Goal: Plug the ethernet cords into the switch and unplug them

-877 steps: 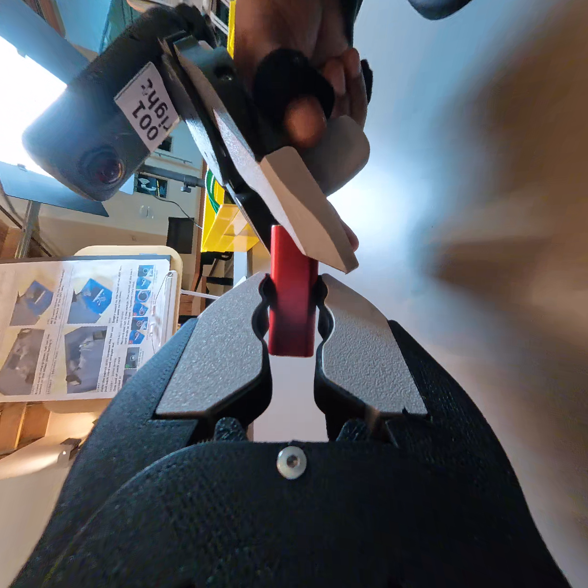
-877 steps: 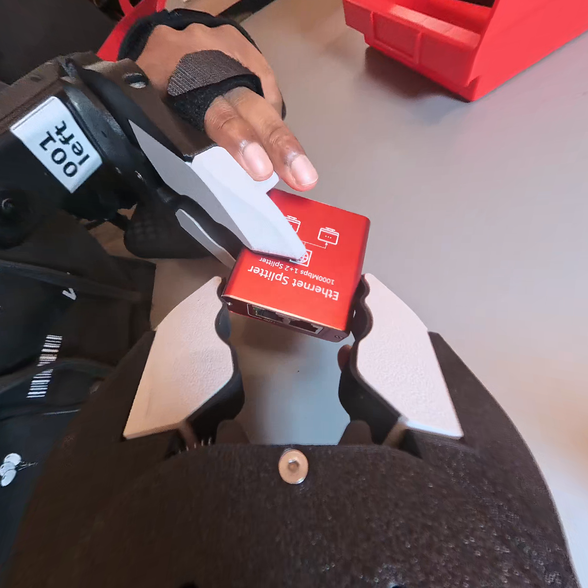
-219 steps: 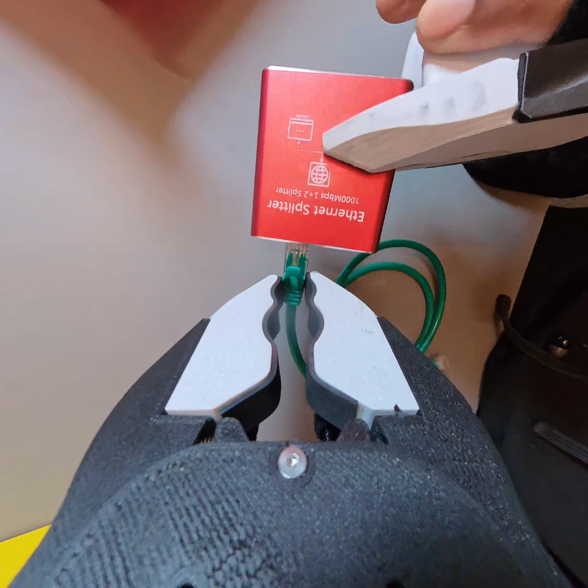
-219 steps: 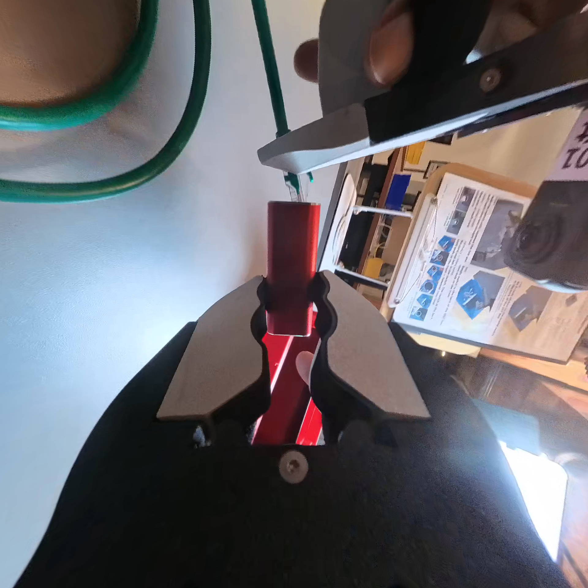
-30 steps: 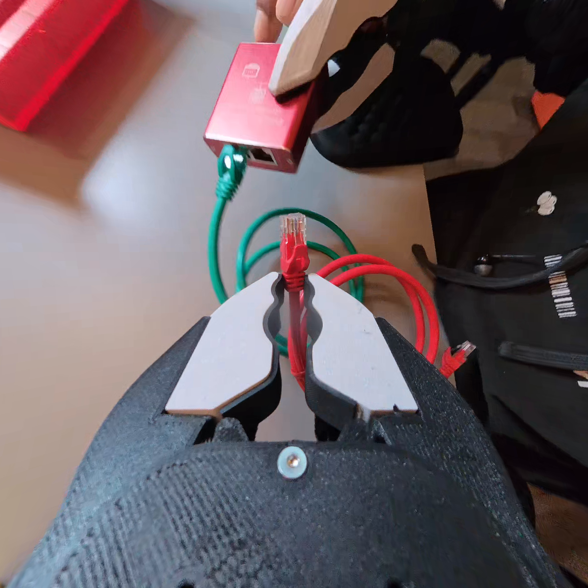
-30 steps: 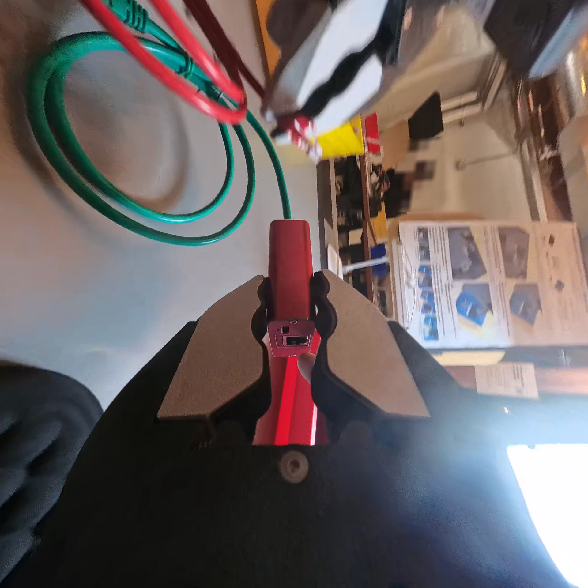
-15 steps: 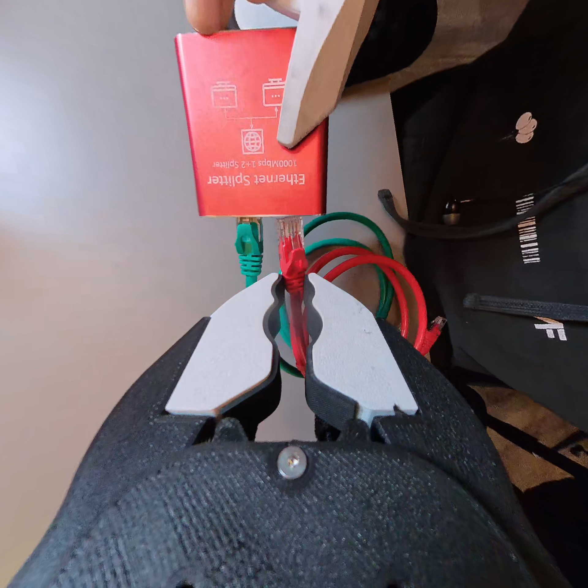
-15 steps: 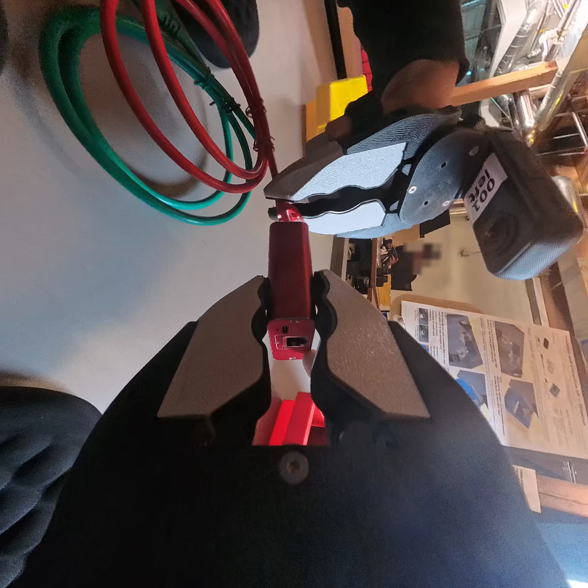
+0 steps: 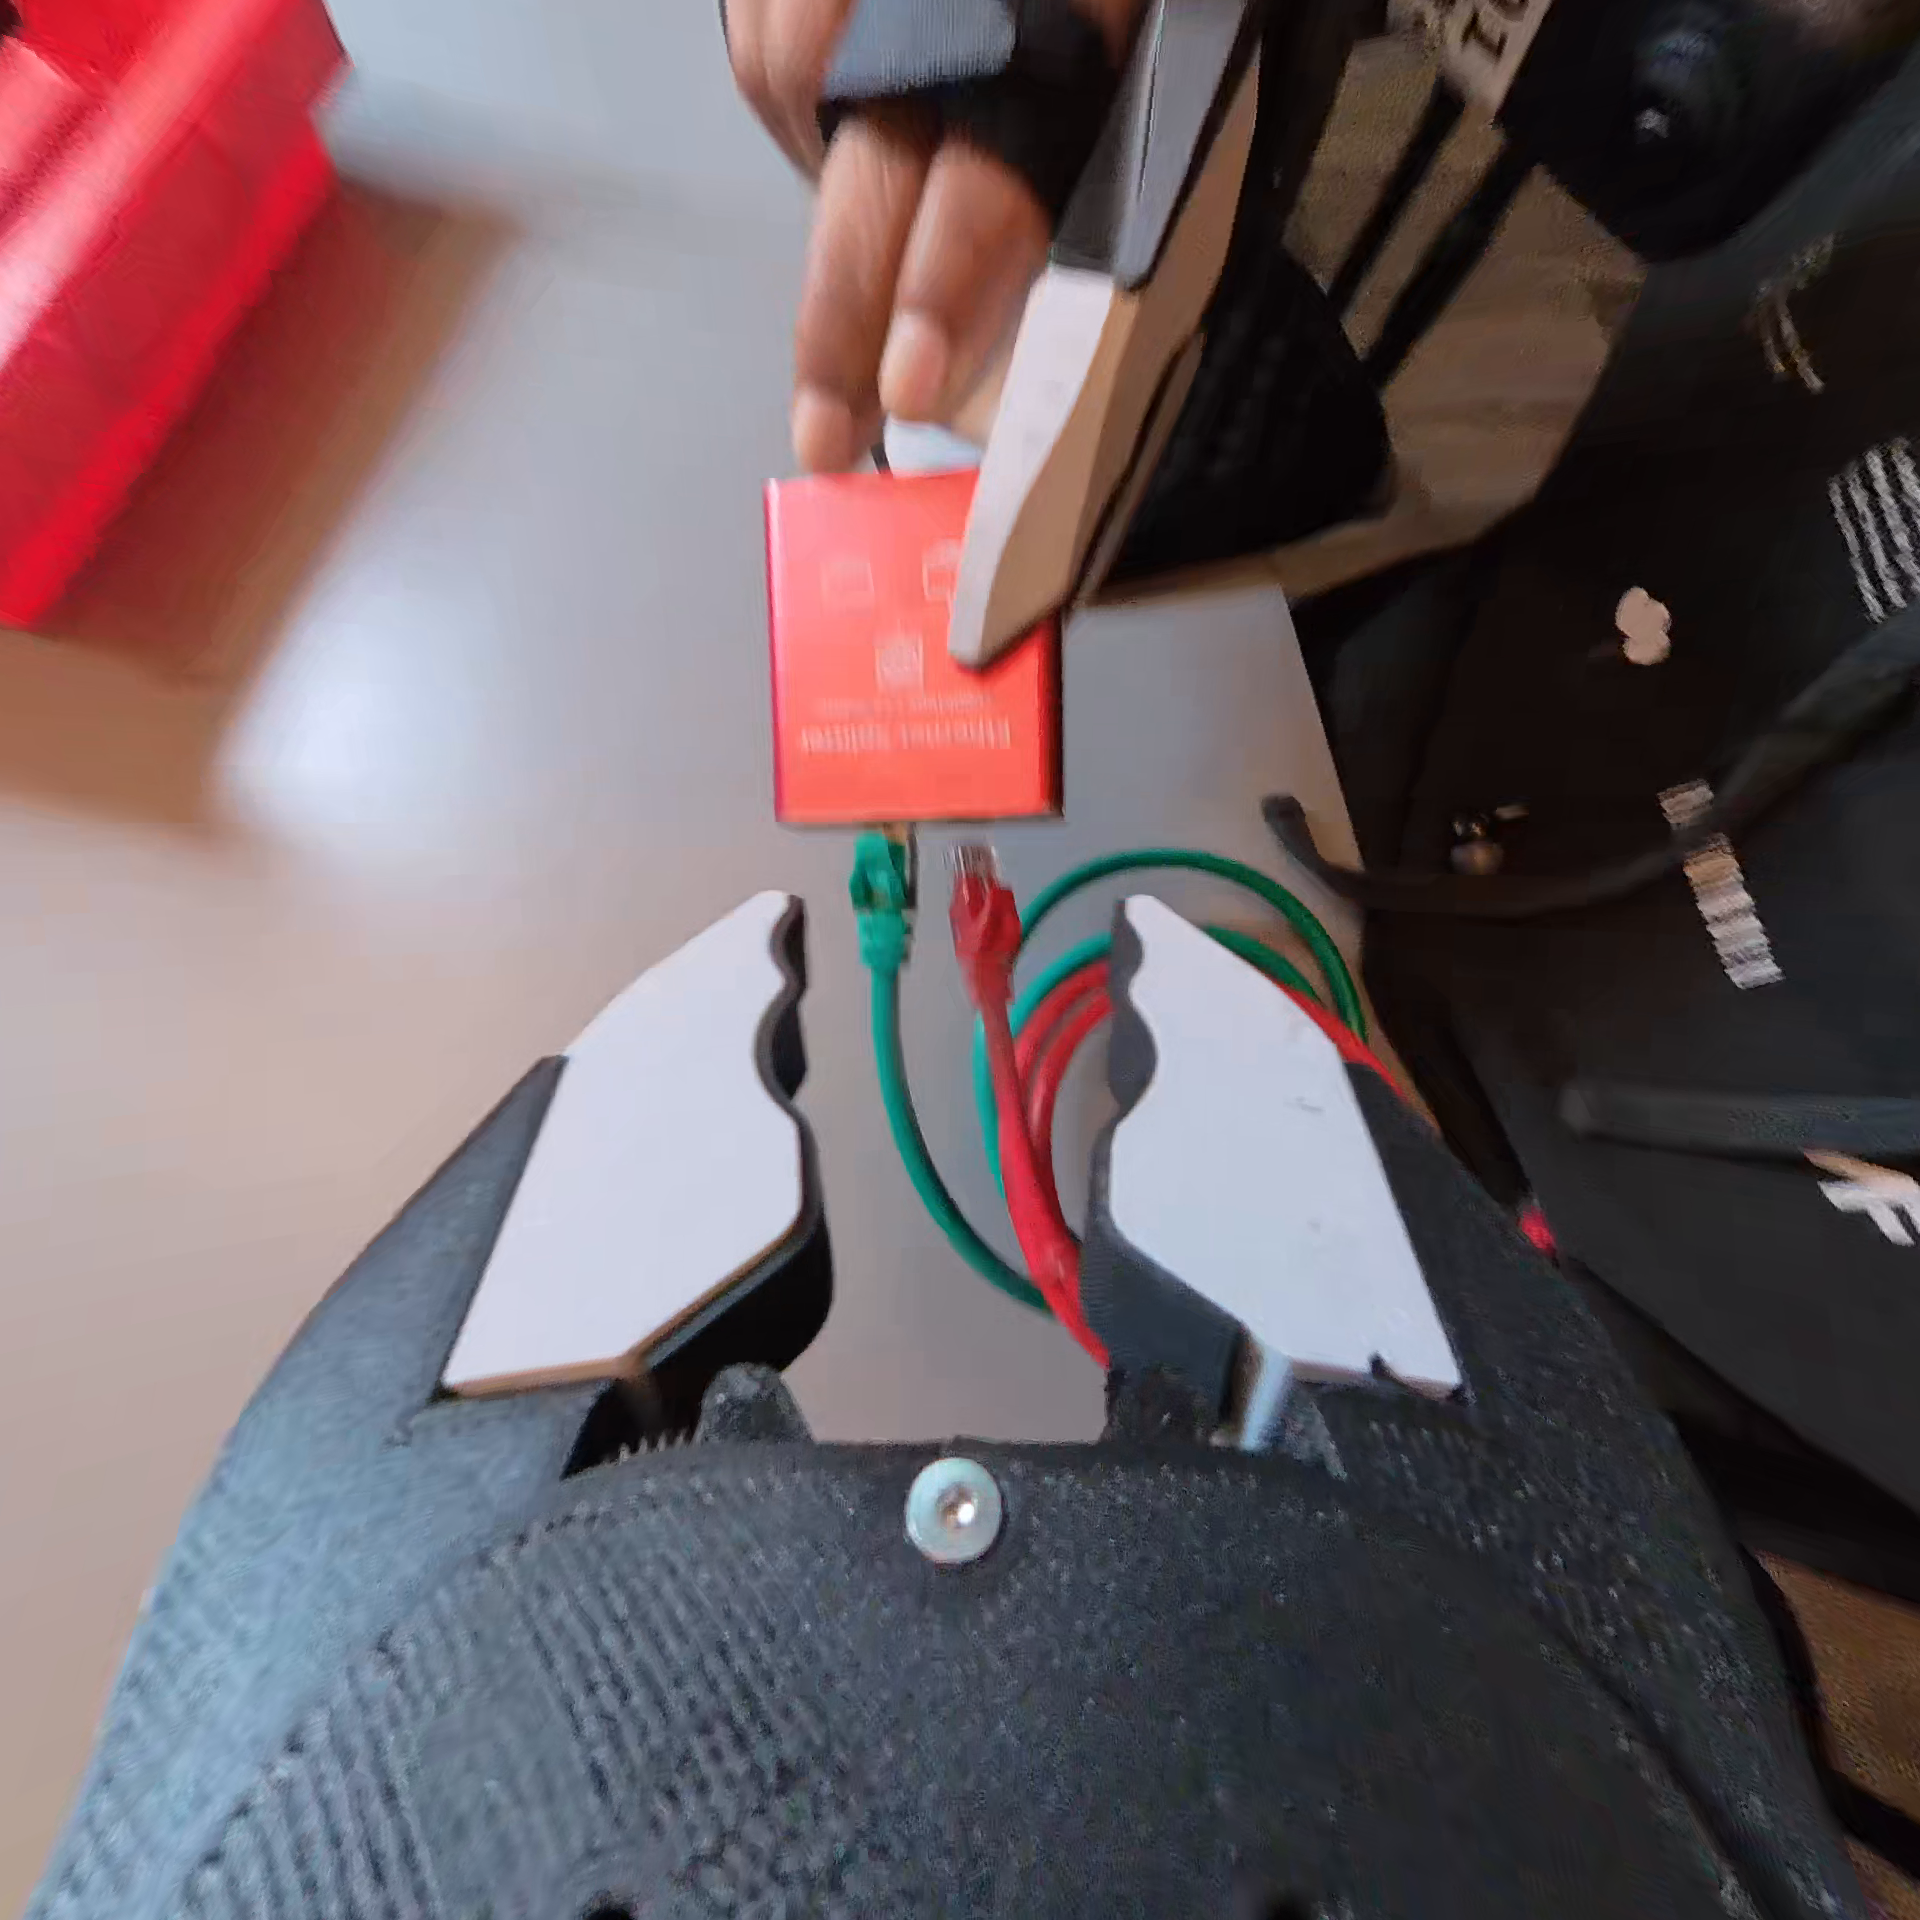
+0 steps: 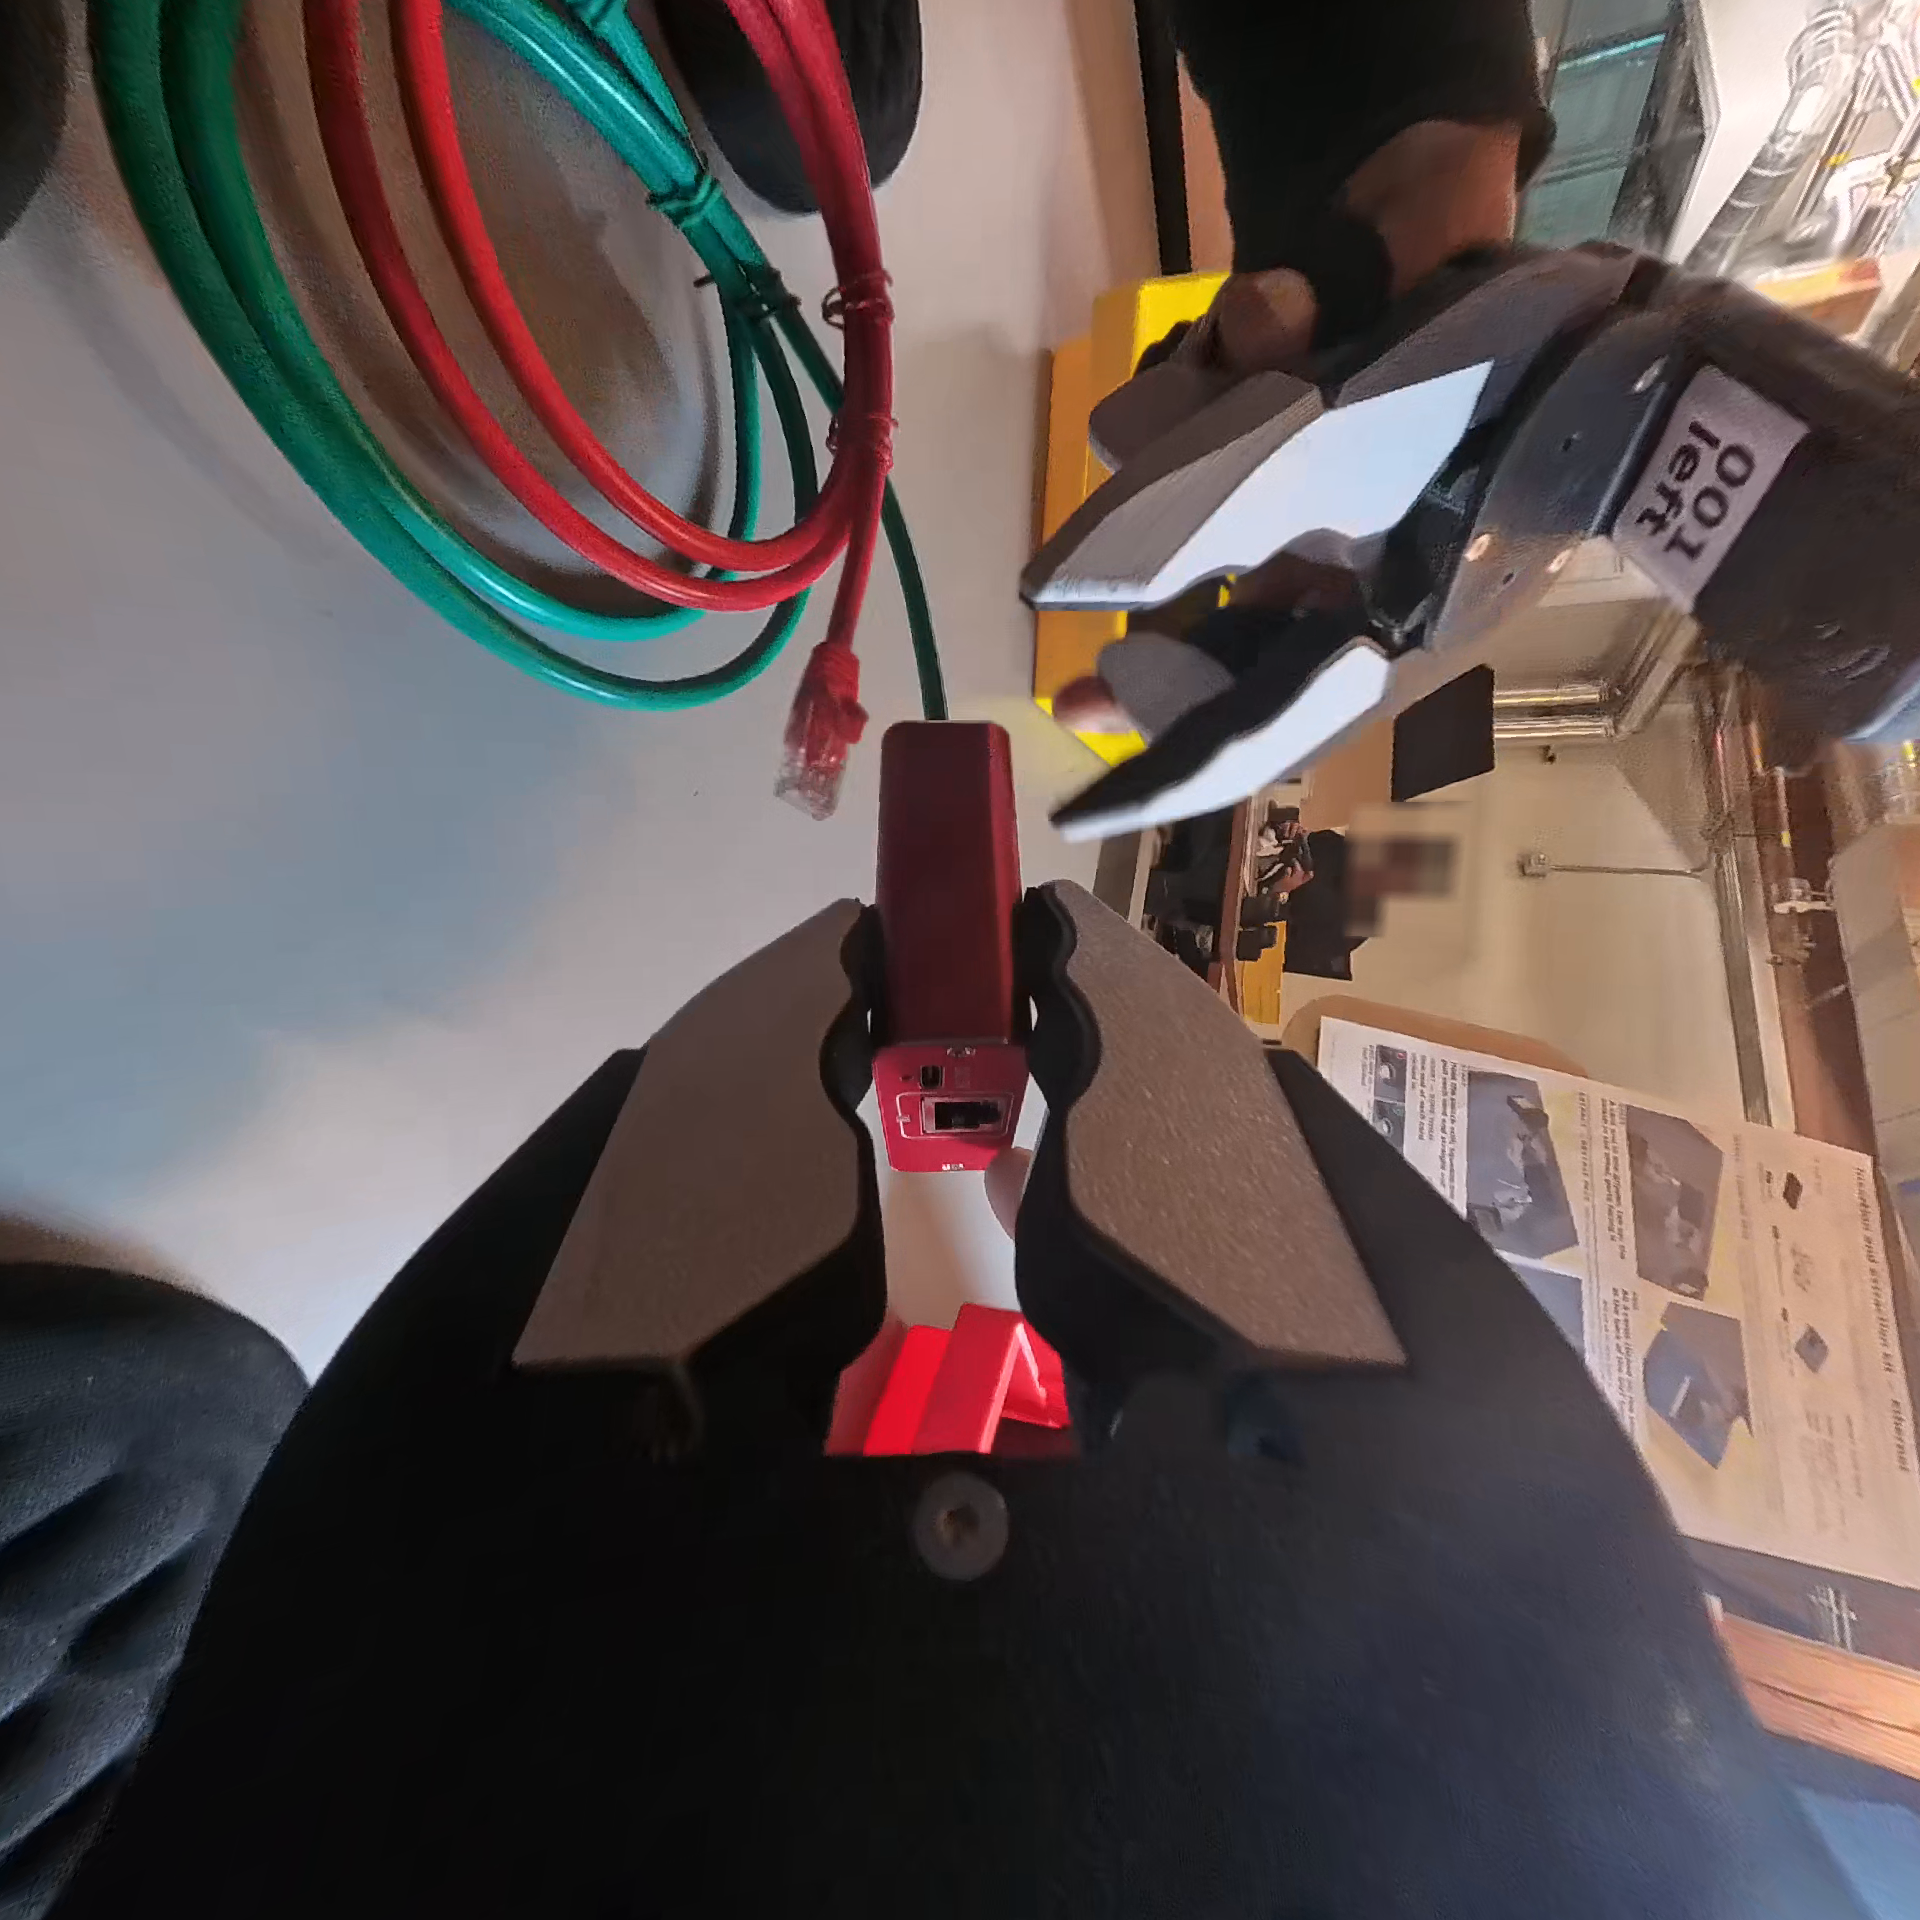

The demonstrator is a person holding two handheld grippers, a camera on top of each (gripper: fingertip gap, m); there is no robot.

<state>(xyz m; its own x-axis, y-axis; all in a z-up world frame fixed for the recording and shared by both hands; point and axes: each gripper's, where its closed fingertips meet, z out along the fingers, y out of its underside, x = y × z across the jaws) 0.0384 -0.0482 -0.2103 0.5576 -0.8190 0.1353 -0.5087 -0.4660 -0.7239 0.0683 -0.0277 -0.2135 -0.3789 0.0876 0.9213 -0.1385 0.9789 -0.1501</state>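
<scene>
In the left wrist view the left gripper [image 9: 956, 914] has its fingers spread wide with nothing between them, while just ahead the red switch [image 9: 883, 665] hangs above the grey table [image 9: 312, 831], with the green cord [image 9: 881, 914] plugged into its near edge and the red cord [image 9: 982, 914] hanging loose just below the neighbouring port. In the right wrist view the right gripper [image 10: 945, 935] pinches the switch [image 10: 943, 883] edge-on between its dark fingers.
</scene>
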